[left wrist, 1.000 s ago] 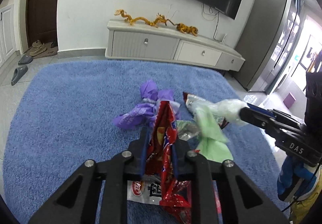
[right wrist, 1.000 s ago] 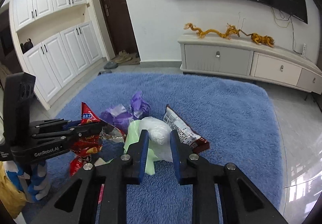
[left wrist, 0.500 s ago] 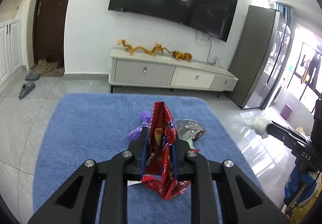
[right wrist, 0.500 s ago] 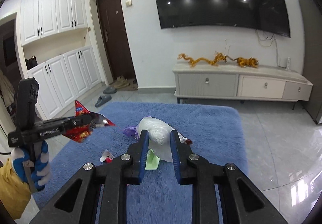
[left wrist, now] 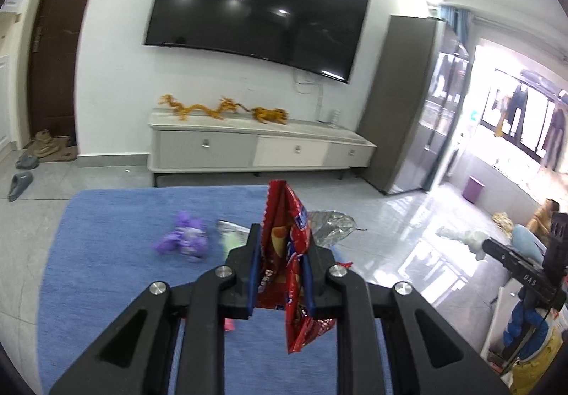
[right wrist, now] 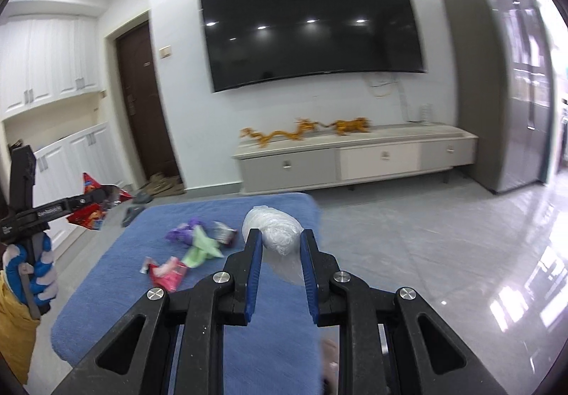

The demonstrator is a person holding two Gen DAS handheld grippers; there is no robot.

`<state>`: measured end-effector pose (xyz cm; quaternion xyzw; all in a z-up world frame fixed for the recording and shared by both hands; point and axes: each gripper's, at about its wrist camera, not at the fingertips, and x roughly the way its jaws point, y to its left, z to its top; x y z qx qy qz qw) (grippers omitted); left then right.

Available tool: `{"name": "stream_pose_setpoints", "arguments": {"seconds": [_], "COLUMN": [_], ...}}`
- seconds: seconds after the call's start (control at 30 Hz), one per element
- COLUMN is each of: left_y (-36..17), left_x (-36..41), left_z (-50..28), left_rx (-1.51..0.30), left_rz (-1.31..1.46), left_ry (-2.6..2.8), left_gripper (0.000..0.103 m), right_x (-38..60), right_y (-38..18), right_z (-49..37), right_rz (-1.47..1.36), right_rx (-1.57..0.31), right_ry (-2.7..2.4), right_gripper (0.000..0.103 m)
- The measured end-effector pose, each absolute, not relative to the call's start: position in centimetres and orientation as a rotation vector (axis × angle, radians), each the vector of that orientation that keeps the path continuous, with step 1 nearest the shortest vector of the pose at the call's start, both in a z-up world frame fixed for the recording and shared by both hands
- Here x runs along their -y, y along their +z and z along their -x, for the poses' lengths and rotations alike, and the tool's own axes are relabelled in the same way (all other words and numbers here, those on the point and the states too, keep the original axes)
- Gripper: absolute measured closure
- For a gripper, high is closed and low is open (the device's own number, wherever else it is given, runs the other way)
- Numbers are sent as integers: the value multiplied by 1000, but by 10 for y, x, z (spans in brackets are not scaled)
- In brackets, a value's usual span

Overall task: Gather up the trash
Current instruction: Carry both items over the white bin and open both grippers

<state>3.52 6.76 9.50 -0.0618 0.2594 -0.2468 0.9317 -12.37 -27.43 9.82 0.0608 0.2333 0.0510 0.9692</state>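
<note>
My left gripper is shut on a red snack bag, held high above the blue rug; the bag hangs down below the fingers. My right gripper is shut on a crumpled clear plastic bag, also lifted off the rug. On the rug lie a purple wrapper, a green wrapper, a pink-red wrapper and a silvery foil bag. The left gripper with its red bag shows at the left of the right wrist view; the right gripper shows at the right of the left wrist view.
A white TV cabinet with golden dragon figures stands against the far wall under a large TV. A grey cupboard is to the right, a dark door and slippers to the left. Glossy tile floor surrounds the rug.
Both grippers rose away from the rug with their loads, the red bag and the clear plastic bag; the trash pile now looks smaller and lower. The right gripper swung out to the right.
</note>
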Motion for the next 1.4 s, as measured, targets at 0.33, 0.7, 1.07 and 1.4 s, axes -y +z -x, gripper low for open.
{"name": "stream_pose_setpoints", "arguments": {"seconds": [0.33, 0.7, 1.07, 1.4], "left_y": [67, -14, -75, -82], "left_x": [93, 249, 321, 324], "left_z": [-10, -3, -19, -20], "left_rx": [-653, -893, -1034, -1067], "left_rz": [-7, -175, -172, -155], "left_ry": [-731, -883, -933, -965], "left_gripper": [84, 83, 57, 54], "right_x": [369, 455, 475, 482], "right_y": [48, -54, -123, -130], "right_z": [180, 195, 180, 185], "right_rz": [-278, -502, -598, -624], "right_rx": [-532, -677, -817, -840], "right_ry": [-97, -186, -216, -259], "right_gripper": [82, 82, 79, 69]}}
